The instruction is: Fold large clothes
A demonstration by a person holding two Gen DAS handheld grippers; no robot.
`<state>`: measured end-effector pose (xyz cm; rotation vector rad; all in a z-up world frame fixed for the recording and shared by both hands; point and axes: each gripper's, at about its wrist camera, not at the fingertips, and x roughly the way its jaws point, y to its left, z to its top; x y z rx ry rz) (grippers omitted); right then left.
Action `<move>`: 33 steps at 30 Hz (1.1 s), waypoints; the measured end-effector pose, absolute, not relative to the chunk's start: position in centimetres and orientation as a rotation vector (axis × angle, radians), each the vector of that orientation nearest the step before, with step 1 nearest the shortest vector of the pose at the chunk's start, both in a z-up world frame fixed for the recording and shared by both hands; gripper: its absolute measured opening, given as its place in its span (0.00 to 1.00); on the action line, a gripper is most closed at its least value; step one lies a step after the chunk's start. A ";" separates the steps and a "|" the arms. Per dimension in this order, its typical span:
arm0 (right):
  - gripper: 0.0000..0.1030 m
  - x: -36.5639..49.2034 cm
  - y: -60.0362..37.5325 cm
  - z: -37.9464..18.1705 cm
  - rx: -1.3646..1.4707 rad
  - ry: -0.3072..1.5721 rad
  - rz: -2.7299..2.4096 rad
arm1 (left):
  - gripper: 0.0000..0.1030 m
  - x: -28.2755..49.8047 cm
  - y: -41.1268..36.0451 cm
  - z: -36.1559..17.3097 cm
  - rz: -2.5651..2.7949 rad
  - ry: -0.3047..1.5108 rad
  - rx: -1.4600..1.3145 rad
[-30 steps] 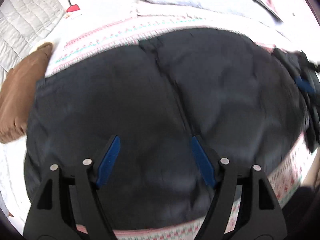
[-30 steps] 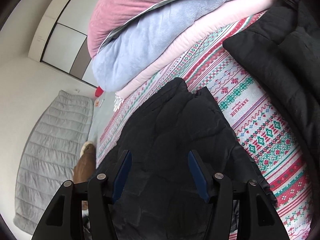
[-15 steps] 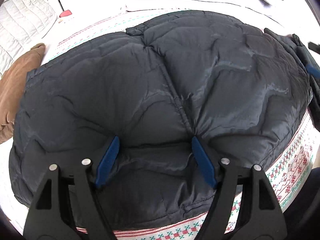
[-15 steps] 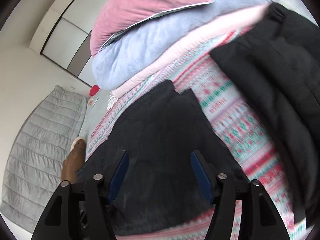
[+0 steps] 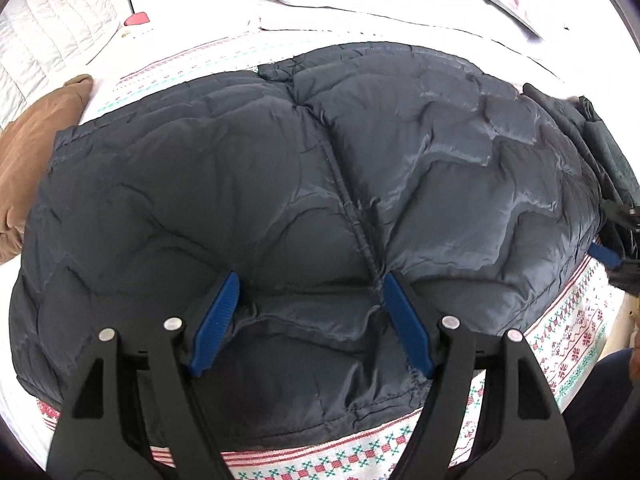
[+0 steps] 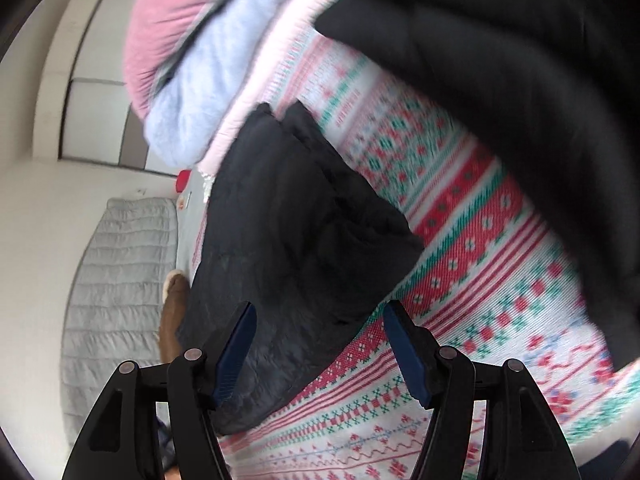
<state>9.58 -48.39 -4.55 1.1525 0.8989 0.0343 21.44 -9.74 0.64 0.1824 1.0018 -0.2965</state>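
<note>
A dark navy quilted puffer jacket [image 5: 320, 184] lies folded and spread flat on a patterned blanket. My left gripper [image 5: 308, 280] is open, its blue pads pressed down on the jacket near the front hem beside the centre seam. In the right wrist view the same jacket [image 6: 288, 240] lies to the left and ahead. My right gripper [image 6: 320, 312] is open and empty, held above the jacket's right edge and the blanket. The right gripper also shows at the far right of the left wrist view [image 5: 612, 252].
The red, green and white patterned blanket [image 6: 460, 280] covers the bed. A second black garment [image 6: 520, 80] lies at the right. A pink pillow [image 6: 172, 20] and a light blue blanket [image 6: 208, 92] are stacked at the back. A brown cushion [image 5: 36, 148] lies left.
My left gripper came down onto the jacket and now presses into it. My right gripper swung right and tilted, away from over the jacket toward its right edge. Both stayed open.
</note>
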 end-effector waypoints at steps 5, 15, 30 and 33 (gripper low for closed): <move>0.65 11.0 -47.2 -7.0 1.331 0.880 0.042 | 0.73 21.7 -10.5 -0.2 -0.270 0.995 0.220; 0.67 13.0 -44.9 -6.8 1.288 0.820 -0.032 | 0.73 21.8 -10.4 -0.3 -0.282 0.994 0.218; 0.13 11.5 -41.3 3.5 0.750 0.540 -0.098 | 0.73 21.6 -9.0 1.2 -0.321 0.976 0.134; 0.13 10.3 -41.9 5.1 0.685 0.487 -0.156 | 0.73 21.6 -7.7 2.0 -0.319 0.960 0.091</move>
